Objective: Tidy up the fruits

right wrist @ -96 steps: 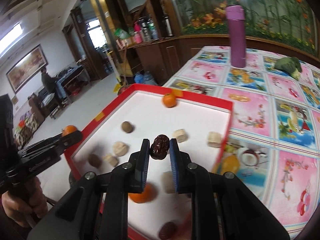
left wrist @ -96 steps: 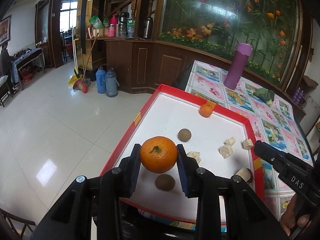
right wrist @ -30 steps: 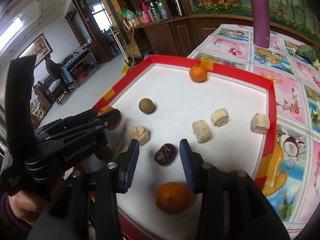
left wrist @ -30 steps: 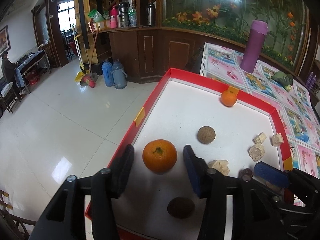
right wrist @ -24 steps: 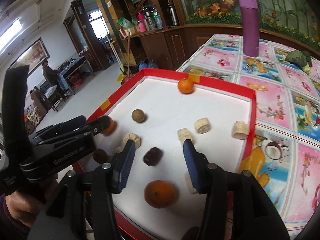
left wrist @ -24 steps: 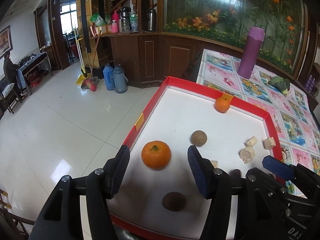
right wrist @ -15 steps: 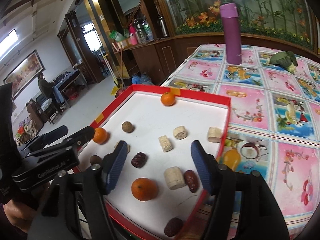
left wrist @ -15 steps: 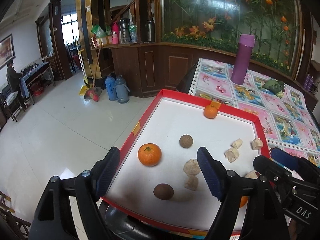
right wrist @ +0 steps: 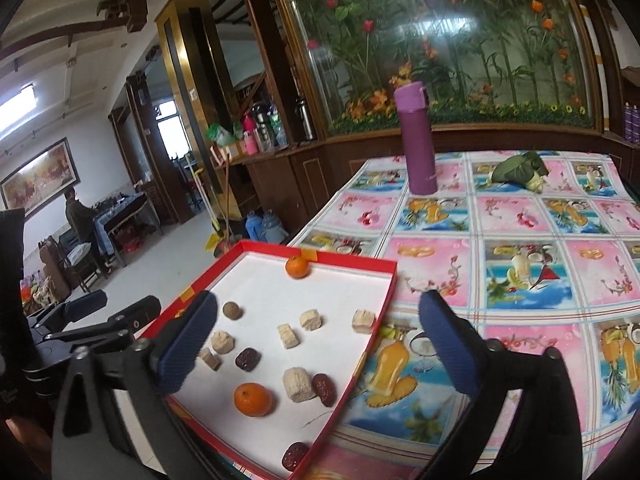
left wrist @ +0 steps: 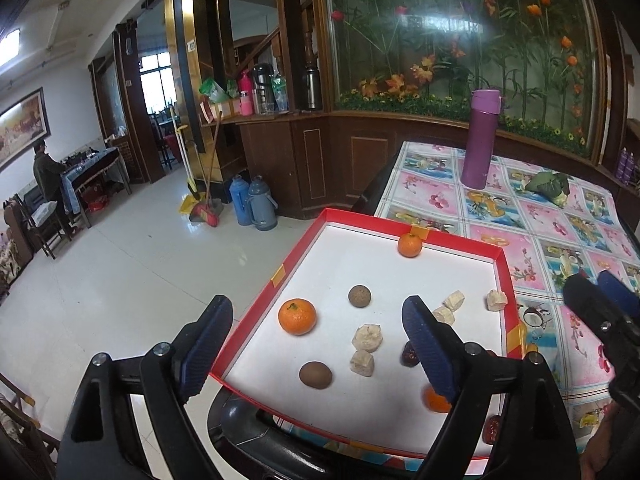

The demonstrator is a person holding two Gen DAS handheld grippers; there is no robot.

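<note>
A red-rimmed white tray (left wrist: 400,228) holds the fruit. In the left wrist view, an orange (left wrist: 297,316) lies near its left wall, a second orange (left wrist: 409,245) at the far rim, and a third (left wrist: 436,400) is half hidden by a finger. Two brown round fruits (left wrist: 359,295) (left wrist: 315,375), a dark date (left wrist: 409,358) and several pale chunks (left wrist: 367,337) lie between them. My left gripper (left wrist: 316,312) hangs open above the tray and holds nothing. My right gripper (right wrist: 320,306) is open over the tray's right side, above a date (right wrist: 248,359), an orange (right wrist: 253,399) and another date (right wrist: 323,389).
The tray (right wrist: 344,258) overhangs the table's left edge above the tiled floor. A purple flask (right wrist: 418,140) and a green leafy bundle (right wrist: 520,172) stand further back on the patterned tablecloth (right wrist: 520,272). Two thermos jugs (left wrist: 252,208) sit on the floor. A person stands far left.
Both grippers opened: the left let go of the orange, the right let go of the date, and both now lie in the tray. Both grippers then drew back and up.
</note>
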